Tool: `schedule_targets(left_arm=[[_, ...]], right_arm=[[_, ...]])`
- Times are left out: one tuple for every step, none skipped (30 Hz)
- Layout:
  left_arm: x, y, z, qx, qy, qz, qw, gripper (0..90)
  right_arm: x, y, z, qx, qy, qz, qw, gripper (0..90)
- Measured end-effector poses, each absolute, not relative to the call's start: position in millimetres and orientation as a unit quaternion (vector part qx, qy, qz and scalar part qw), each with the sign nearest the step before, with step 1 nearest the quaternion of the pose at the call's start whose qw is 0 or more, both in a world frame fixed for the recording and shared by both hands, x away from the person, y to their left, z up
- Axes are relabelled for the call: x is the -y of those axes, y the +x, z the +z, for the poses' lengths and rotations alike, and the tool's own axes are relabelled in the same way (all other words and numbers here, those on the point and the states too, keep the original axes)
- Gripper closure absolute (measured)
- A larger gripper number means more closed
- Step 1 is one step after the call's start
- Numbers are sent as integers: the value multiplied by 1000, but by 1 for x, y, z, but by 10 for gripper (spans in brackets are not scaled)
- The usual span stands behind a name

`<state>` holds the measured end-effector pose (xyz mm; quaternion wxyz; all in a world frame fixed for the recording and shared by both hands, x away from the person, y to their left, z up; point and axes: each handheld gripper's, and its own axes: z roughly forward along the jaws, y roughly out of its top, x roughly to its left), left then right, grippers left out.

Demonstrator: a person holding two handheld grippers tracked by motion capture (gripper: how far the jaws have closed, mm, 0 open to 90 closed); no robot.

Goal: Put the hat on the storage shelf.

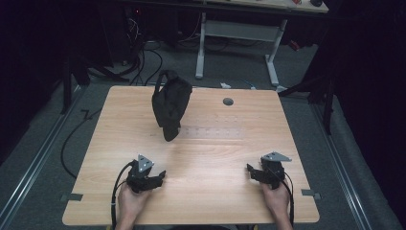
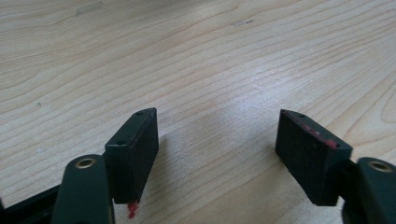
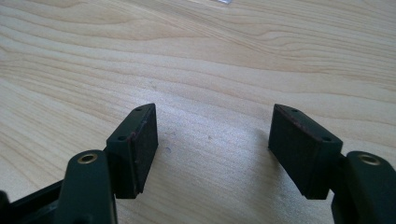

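A black bag (image 1: 169, 104) lies crumpled on the far left-middle of the wooden table (image 1: 215, 143), its strap loop at the far end. My left gripper (image 1: 158, 177) rests near the front edge, held by a hand, well short of the bag. Its jaws stand wide apart over bare wood in the left gripper view, the left gripper (image 2: 217, 140) open with nothing between the pads. My right gripper (image 1: 251, 171) sits at the front right, also hand-held. In the right gripper view the right gripper (image 3: 212, 135) is open over bare wood.
A round grey cable hole (image 1: 228, 101) sits near the table's far edge. Beyond the table stands a white desk frame (image 1: 237, 45) with cables on the floor. Metal rails (image 1: 33, 163) run along both sides of the table.
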<state>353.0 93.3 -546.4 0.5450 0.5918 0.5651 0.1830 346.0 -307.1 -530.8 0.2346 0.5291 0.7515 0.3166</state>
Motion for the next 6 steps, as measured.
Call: schedule_targets(left_arm=[[-93,353,-546,-564,593,182,545,288],[-93,353,-546,-564,593,181,545,283],[-93,353,-546,-564,593,182,545,283],[-93,353,-547,-564,593,182,545,282],[-93,353,-547,-564,593,182,545,282],[-93,353,-547,-565,592,183,545,282]], right_arm=[[307,346,-531,-751,529,317,235,331],[307,346,-531,-752,529,317,235,331],[307,346,-531,-752,529,317,235,331],[307,346,-531,-752,529,317,235,331],[307,346,-531,-752,529,317,235,331],[307,346,-531,-752,529,317,235,331]])
